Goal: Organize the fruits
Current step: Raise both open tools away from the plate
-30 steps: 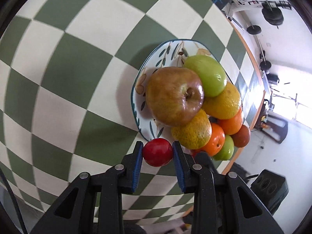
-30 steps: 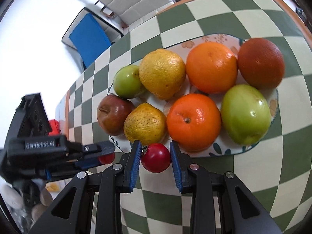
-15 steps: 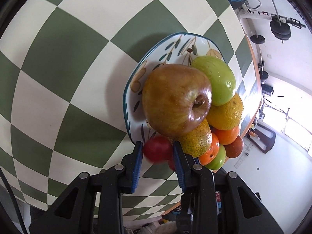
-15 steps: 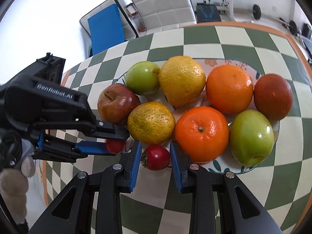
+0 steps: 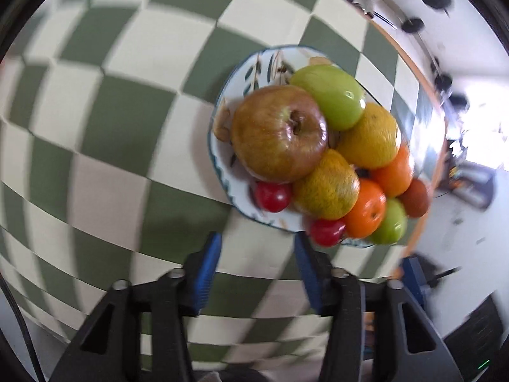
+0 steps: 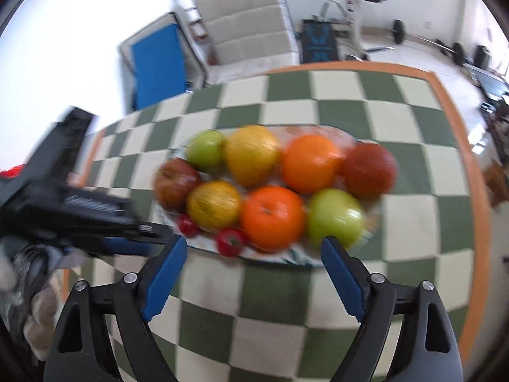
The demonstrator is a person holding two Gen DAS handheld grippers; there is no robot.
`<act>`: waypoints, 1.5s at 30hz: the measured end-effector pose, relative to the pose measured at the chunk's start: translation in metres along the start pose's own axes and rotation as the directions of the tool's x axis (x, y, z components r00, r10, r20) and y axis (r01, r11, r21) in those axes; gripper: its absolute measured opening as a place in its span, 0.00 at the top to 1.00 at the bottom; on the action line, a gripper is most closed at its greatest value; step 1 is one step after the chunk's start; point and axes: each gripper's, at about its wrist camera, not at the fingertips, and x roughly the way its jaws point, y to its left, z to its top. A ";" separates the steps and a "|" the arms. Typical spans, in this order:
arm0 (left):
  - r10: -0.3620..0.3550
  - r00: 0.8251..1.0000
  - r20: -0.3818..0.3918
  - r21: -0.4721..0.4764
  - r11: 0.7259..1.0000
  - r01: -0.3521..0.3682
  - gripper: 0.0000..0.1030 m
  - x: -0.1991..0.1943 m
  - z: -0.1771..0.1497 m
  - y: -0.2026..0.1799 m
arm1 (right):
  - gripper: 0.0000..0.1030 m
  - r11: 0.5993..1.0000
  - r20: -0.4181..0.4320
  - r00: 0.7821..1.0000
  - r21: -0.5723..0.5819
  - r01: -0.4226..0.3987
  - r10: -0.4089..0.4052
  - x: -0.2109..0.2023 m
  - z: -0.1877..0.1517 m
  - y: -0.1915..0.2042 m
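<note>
Glossy fruit on glazed ceramic, matt cloth beneath

The red-brown apple (image 5: 280,137) and small red fruit (image 5: 273,195) shine smooth and waxy; the yellow citrus (image 5: 327,187) at 4 o'clock of the apple looks pebbled. The painted plate (image 5: 222,162) has a glazed sheen. The checked surface (image 5: 105,133) reads as matt cloth. The jaws carry matt blue ribbed pads (image 6: 165,273) on black plastic.

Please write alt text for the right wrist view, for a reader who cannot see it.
An open right gripper with blue pads faces an oval patterned plate heaped with apples and oranges, two small red fruits at its near edge, on a green-and-cream checked tablecloth. The left gripper reaches in from the left.
</note>
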 end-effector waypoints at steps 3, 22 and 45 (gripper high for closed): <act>0.118 0.987 0.104 0.095 0.987 -0.129 0.41 -0.015 -0.016 -0.014 | 0.07 0.998 -0.010 0.998 0.005 0.065 -0.065 -0.008 -0.003 -0.012; 0.231 0.867 0.441 0.143 0.936 -0.322 0.03 -0.078 -0.086 -0.037 | 0.05 0.985 0.058 0.983 0.011 0.171 -0.172 -0.084 -0.012 -0.017; 0.091 0.745 0.661 0.206 0.933 -0.296 0.03 -0.209 -0.258 -0.041 | 0.05 0.987 0.240 0.958 0.009 0.160 -0.157 -0.283 -0.105 0.027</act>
